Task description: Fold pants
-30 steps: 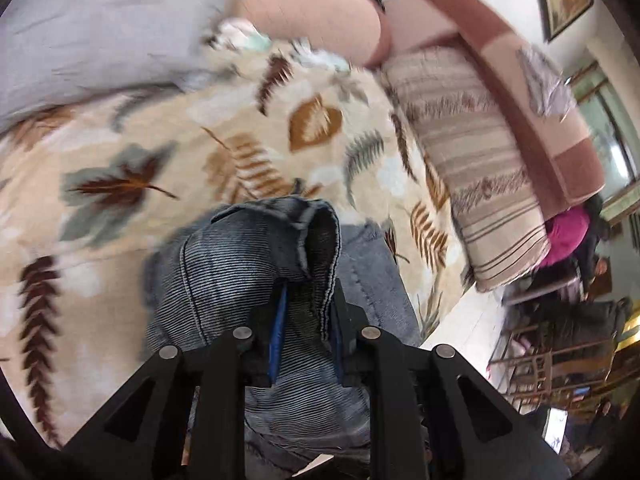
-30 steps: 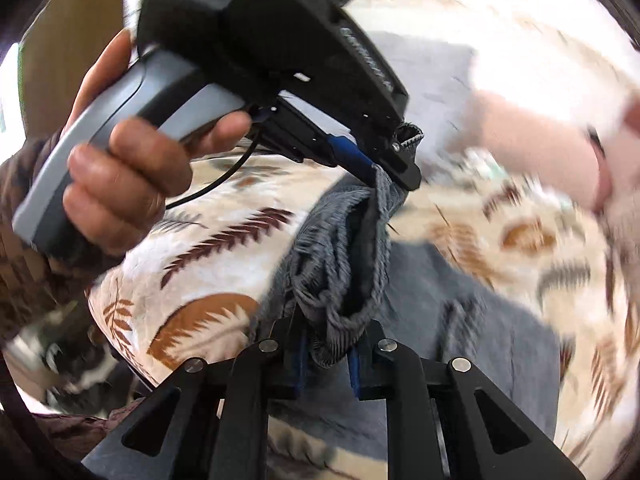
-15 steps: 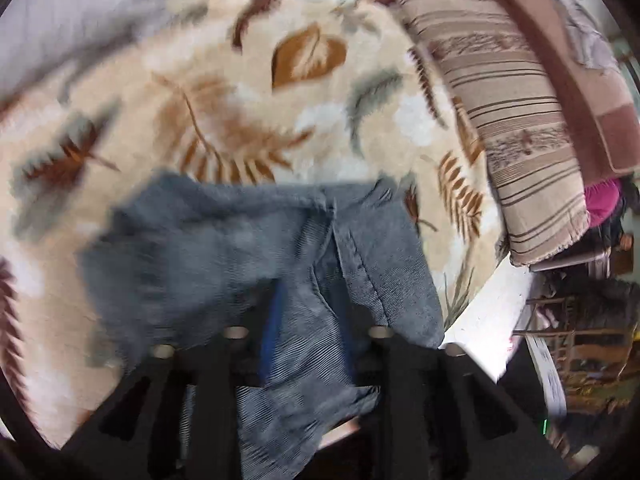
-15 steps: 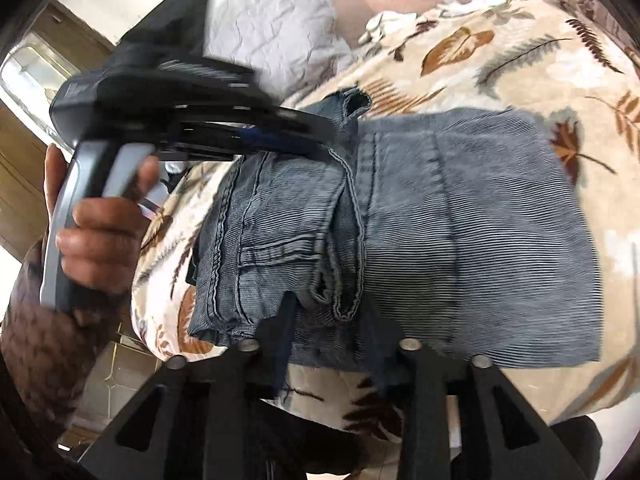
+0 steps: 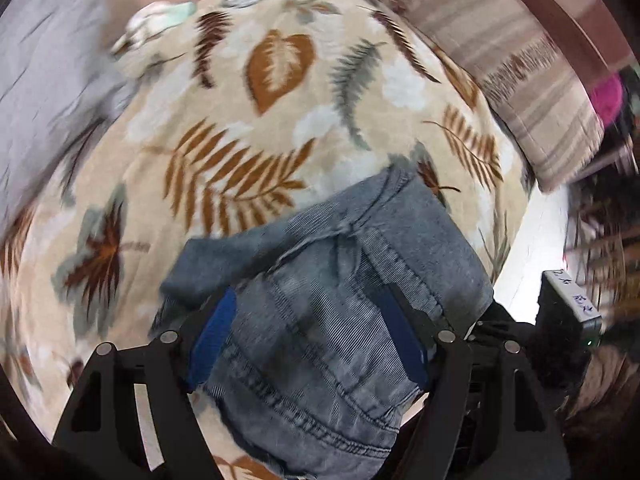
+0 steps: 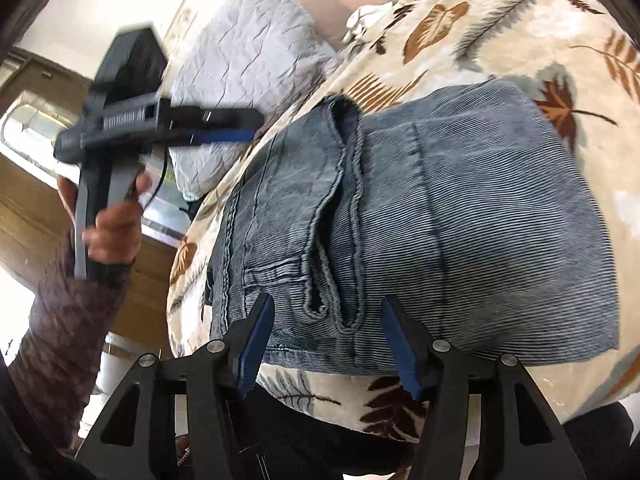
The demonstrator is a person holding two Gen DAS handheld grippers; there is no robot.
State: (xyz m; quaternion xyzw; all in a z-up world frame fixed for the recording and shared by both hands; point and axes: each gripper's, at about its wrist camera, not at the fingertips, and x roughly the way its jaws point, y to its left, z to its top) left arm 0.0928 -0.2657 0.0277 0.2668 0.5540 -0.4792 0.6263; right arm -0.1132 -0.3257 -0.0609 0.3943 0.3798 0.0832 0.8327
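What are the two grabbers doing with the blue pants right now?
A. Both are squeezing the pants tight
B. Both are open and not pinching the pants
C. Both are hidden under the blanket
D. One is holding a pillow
B: the right gripper and the left gripper both have their fingers spread wide, and the folded pants lie loose on the leaf-print blanket with nothing clamped on them.

Bare beige leaf-printed fleece blanket (image 5: 248, 128) lies open beyond the folded grey-blue denim pants (image 5: 332, 312). A striped brown pillow (image 5: 532, 92) borders one side, a crinkled grey pillow (image 6: 248, 64) the other, near the raised left tool (image 6: 240, 126).
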